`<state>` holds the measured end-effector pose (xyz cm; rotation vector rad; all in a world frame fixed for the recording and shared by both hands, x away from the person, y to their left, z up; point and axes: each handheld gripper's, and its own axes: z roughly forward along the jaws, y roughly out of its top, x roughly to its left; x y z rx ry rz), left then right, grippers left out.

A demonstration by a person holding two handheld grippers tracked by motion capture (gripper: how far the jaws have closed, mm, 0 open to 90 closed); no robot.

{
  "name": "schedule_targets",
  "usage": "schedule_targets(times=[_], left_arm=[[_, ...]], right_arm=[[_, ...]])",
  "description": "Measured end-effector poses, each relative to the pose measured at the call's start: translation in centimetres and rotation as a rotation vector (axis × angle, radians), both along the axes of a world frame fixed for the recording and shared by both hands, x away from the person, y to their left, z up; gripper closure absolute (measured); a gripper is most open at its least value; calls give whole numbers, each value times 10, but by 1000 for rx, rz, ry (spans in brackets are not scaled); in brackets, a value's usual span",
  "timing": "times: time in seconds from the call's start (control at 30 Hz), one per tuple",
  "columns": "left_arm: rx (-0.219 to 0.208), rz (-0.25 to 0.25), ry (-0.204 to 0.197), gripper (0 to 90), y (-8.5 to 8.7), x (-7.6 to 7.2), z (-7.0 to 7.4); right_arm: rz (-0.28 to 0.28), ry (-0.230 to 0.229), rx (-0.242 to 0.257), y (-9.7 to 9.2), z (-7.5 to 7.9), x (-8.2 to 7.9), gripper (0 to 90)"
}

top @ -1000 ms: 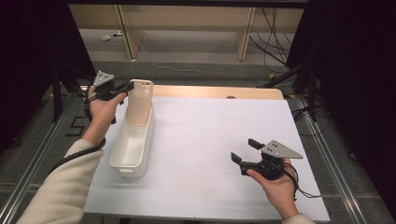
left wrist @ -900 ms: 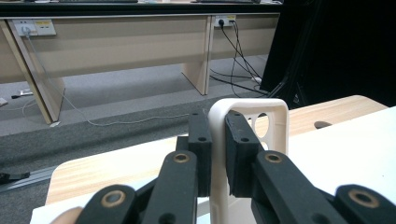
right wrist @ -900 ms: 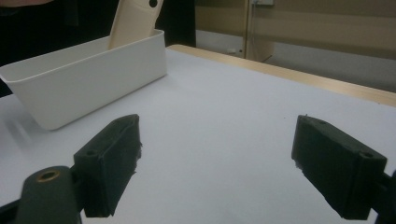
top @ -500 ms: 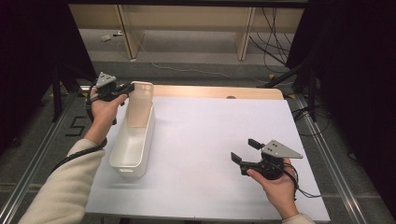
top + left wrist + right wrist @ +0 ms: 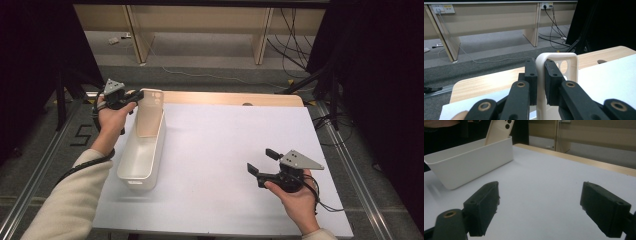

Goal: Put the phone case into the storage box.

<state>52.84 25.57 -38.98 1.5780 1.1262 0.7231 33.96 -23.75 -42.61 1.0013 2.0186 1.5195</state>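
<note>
a: holding a cream phone case by its edge with the left gripper, jaws pressed on the thin rim from both sides, as seen in the left gripper view.

b: and where exactly now?

a: upright, lower end down inside the far end of the white bin, at the left side of the table. camera cutouts at the top, well visible from the right gripper view.

b: so next probably to lay it down into the bin. how to do well?

a: better to lower slowly and tilt the top toward the near end, along the long side of the bin, so as to let the case lie flat on the bottom. not to open while upright, otherwise likely to tip and knock the wall.

b: grip safe enough?

a: only on one narrow edge, so possible to swing around the pads. therefore no quick turns of the wrist. good also to watch the bin wall beside the jaws, close to the fingers there.

b: and the right gripper?

a: jaws wide apart, nothing between them, resting low over the sheet at the near right, well apart from the bin. could come to steady the bin if sliding, but seems not needed.

b: when to release?

a: only with the lower end touching the bottom and the case leaning low. then open, and lift straight up.
</note>
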Motion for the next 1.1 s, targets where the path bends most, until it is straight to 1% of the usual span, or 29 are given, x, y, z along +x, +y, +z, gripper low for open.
schedule_targets(times=[0.07,0.1,0.13,0.2,0.27,0.37,0.63,0.67,0.83,0.87,0.97,1.0,1.1], left_arm=[[-1,-1,0,818,0,0,-1],[0,-3,1,818,-1,0,-1],[-1,-3,1,818,-1,1,-2],[3,-2,1,818,-1,1,-2],[8,-7,3,818,-1,1,-4],[4,-6,6,817,-1,1,-6],[1,-6,6,817,-1,2,-8],[2,-6,6,817,-1,3,-8],[5,-7,7,817,-1,3,-9],[4,-7,8,817,-1,3,-9],[4,-7,8,817,-1,4,-9],[3,-7,8,817,-1,4,-10],[1,-6,8,817,-1,4,-11]], right_arm=[[-2,6,-1,0,0,0,169],[-7,6,-17,0,0,-1,169],[-9,-4,-15,0,-1,0,169],[1,0,-9,1,-1,0,169],[-1,1,-16,1,0,0,169],[7,7,-9,0,-1,1,169],[0,-1,-15,0,-1,0,169],[4,5,-13,0,-1,0,169],[-1,2,-17,0,-1,0,169],[5,8,-11,0,-1,1,169],[8,6,-10,0,-1,1,169],[5,-1,1,1,-2,1,169],[3,3,2,1,-2,1,169]])
